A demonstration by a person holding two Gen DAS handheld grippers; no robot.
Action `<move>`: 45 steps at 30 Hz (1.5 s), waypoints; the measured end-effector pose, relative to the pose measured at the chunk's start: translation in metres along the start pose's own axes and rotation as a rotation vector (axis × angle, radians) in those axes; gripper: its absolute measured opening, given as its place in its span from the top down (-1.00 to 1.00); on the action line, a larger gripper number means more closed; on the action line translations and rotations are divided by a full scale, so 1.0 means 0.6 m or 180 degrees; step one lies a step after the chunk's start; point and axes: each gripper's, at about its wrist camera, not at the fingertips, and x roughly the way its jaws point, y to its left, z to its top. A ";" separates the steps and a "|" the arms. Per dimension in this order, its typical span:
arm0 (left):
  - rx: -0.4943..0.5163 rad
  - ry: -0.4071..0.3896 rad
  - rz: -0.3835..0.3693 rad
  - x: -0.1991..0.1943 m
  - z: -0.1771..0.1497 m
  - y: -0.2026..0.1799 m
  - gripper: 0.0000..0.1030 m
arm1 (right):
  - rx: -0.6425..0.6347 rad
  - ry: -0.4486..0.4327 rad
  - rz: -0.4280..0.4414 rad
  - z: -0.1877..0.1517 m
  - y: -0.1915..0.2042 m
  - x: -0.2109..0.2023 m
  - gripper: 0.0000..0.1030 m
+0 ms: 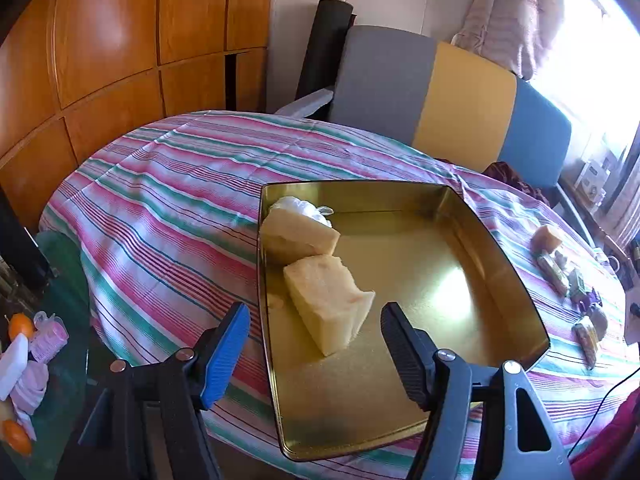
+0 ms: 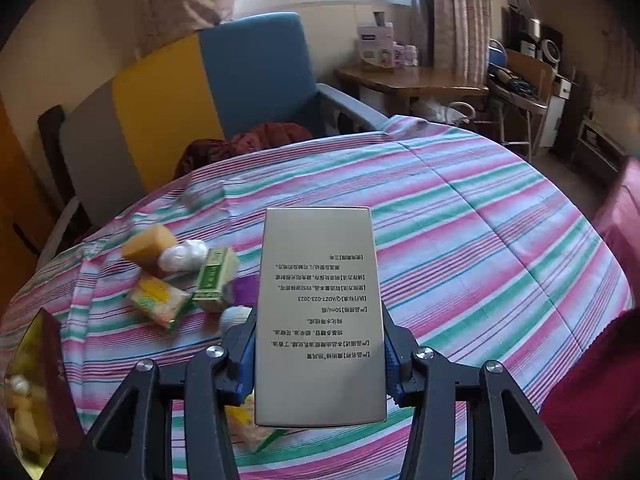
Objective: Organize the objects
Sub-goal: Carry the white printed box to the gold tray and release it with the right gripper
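A gold metal tray (image 1: 404, 392) lies on the striped tablecloth. In it are two pale soap blocks (image 1: 330, 306) (image 1: 298, 236) and a white wrapped item (image 1: 298, 206) at the far left corner. My left gripper (image 1: 314, 350) is open and empty, just above the tray's near edge, behind the nearer block. My right gripper (image 2: 318, 364) is shut on a silver box (image 2: 318, 316) with printed text, held above the table. To its left lie an orange soap block (image 2: 148, 244), a white wrapped ball (image 2: 182, 256), a green box (image 2: 214, 274) and a yellow packet (image 2: 160, 300).
The small items also show at the right of the left wrist view (image 1: 568, 276). A grey, yellow and blue chair (image 1: 448, 96) stands behind the table. The tray's corner (image 2: 28, 392) shows at the lower left of the right wrist view. A wooden wardrobe (image 1: 120, 40) is at the left.
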 end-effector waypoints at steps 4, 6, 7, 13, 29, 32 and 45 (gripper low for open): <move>0.0005 -0.0004 0.0015 -0.002 -0.003 0.002 -0.32 | -0.0368 -0.0072 0.0421 -0.001 0.086 -0.037 0.03; -0.0010 0.0010 0.0036 -0.001 -0.003 0.006 -0.32 | -0.0636 -0.0096 0.0653 -0.005 0.143 -0.054 0.03; -0.0021 0.0012 0.0043 -0.001 -0.004 0.009 -0.32 | -0.0752 -0.0085 0.0768 -0.009 0.169 -0.059 0.03; -0.0128 0.0022 0.0045 -0.003 -0.003 0.033 -0.23 | -0.1647 0.0105 0.1525 -0.069 0.354 -0.089 0.03; -0.0519 -0.0034 0.0213 -0.011 0.000 0.124 -0.20 | -0.4369 0.0837 0.2451 -0.374 0.727 -0.098 0.03; -0.0536 0.0004 0.0196 -0.004 -0.003 0.127 -0.20 | -0.4612 0.1002 0.2596 -0.426 0.756 -0.098 0.01; -0.0620 -0.0024 0.0219 -0.005 -0.005 0.140 -0.20 | -0.3811 0.1363 0.3038 -0.412 0.740 -0.093 -0.59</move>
